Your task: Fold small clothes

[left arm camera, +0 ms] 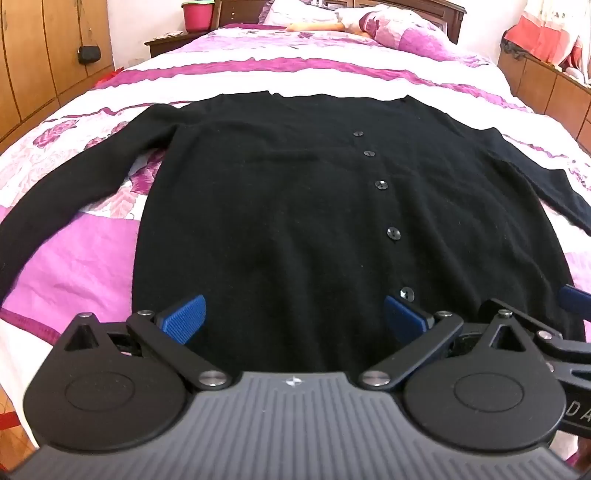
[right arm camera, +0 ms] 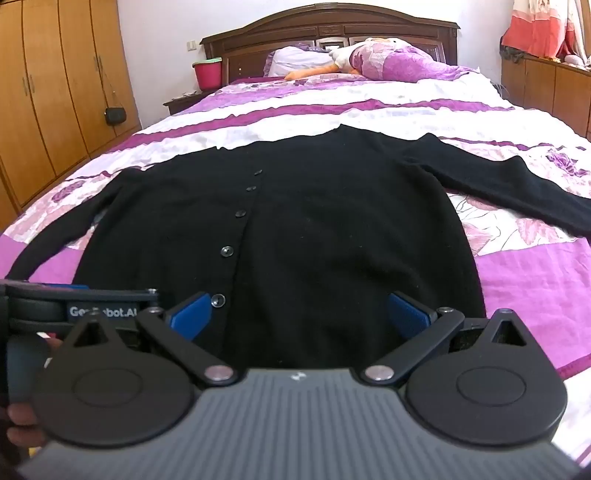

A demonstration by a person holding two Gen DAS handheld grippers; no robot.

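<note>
A black knitted button-front cardigan (left arm camera: 280,192) lies spread flat, front up, on a bed covered by a pink, purple and white floral quilt (left arm camera: 74,258). Its long axis runs down the bed: neckline toward the dark wooden headboard (right arm camera: 332,33), hem nearest the cameras, sleeves angled out to either side. The left gripper (left arm camera: 293,319) and right gripper (right arm camera: 301,315) hover side by side over the hem, jaws spread wide, holding nothing.

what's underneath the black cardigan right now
The black cardigan lies spread flat on the pink and white floral bedspread, which shows all around it. Whatever lies beneath its body is covered.
</note>
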